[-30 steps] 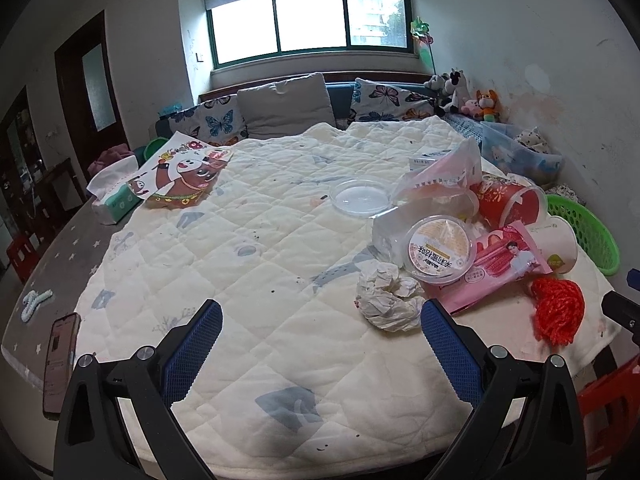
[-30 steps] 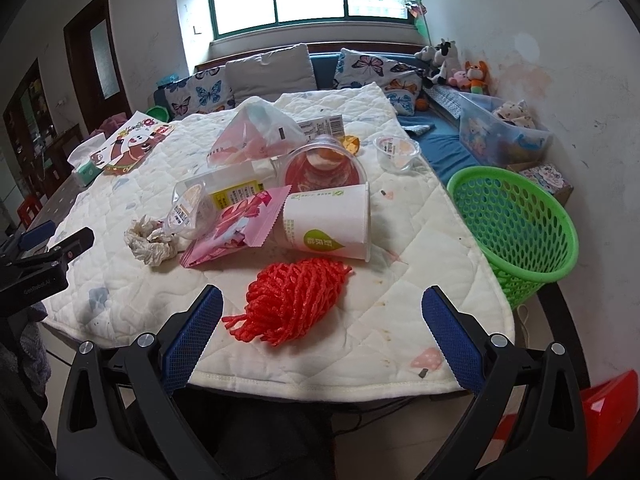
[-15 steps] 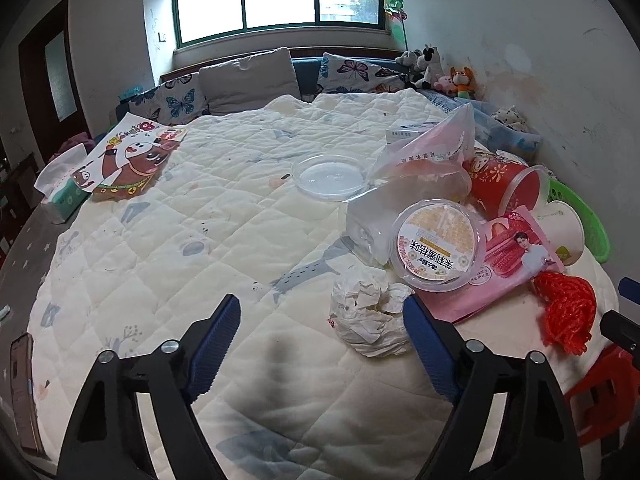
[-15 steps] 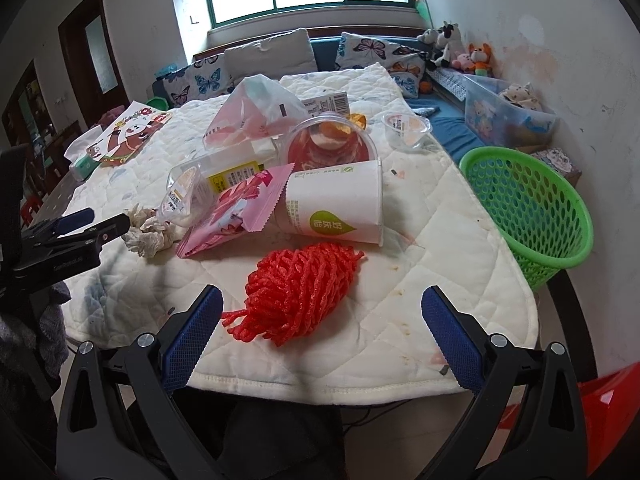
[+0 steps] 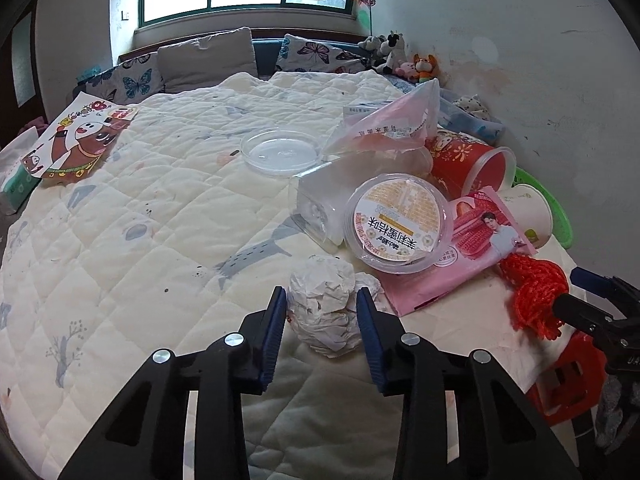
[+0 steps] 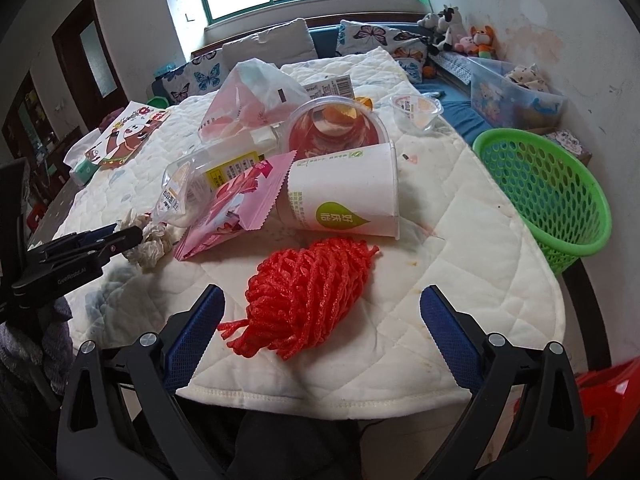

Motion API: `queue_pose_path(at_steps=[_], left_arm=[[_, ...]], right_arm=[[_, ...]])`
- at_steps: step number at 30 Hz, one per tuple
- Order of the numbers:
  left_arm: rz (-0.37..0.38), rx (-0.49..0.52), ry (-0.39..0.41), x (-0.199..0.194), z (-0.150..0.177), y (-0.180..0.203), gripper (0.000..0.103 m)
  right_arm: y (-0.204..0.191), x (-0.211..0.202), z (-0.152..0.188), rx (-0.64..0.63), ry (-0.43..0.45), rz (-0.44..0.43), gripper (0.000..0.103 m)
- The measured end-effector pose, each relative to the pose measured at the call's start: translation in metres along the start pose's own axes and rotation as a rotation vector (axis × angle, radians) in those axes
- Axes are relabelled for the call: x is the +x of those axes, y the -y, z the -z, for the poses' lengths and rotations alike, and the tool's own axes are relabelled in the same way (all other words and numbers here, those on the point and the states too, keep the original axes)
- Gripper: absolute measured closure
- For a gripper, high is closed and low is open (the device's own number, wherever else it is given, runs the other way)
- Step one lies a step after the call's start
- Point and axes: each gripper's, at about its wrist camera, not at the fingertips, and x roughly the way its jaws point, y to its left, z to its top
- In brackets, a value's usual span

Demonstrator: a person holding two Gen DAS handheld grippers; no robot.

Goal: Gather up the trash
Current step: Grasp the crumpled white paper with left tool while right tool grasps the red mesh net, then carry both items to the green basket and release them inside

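Trash sits clustered on the quilt-covered table (image 5: 120,240), toward its near right edge. Crumpled white paper wad (image 5: 324,304) is between the blue pads of the left gripper (image 5: 321,300); jaws have just been closing, pads now at both sides of the wad, looks like contact, wad resting on the quilt. Cannot tell how firm the squeeze is.

Right gripper (image 6: 322,312) is wide open, holding nothing. Red foam net (image 6: 312,296) lies on the quilt between its fingers, clear of both pads.

Just behind the net: white paper cup (image 6: 344,192) on its side, mouth to the right. Pink snack wrapper (image 6: 240,204) leans against the cup's base end. Clear round tub with printed lid (image 5: 396,224) lies tilted, overlapping the wrapper, just behind the wad. Red cup (image 5: 468,160) on its side further back, pink plastic bag (image 5: 392,128) beside it. Clear plastic lid (image 5: 280,152) lies flat near table centre, apart from the pile.

Green mesh basket (image 6: 548,192) stands off the table's right edge.
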Motion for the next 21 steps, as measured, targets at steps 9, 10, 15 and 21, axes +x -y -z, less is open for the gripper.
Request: queue_pose_path(at_steps=[9, 10, 15, 21], left_arm=[[0.019, -0.002, 0.010, -0.015, 0.008, -0.001, 0.073], [0.020, -0.001, 0.014, -0.018, 0.009, 0.000, 0.073], [0.038, 0.009, 0.044, -0.035, 0.008, 0.005, 0.073], [0.077, 0.027, 0.085, -0.056, -0.001, 0.019, 0.073]], right_arm=[[-0.002, 0.019, 0.004, 0.014, -0.050, -0.050, 0.028], [-0.002, 0.020, 0.005, 0.013, -0.050, -0.052, 0.029], [-0.002, 0.016, 0.007, 0.010, -0.046, -0.065, 0.043], [-0.001, -0.004, 0.007, -0.007, -0.007, -0.071, 0.047]])
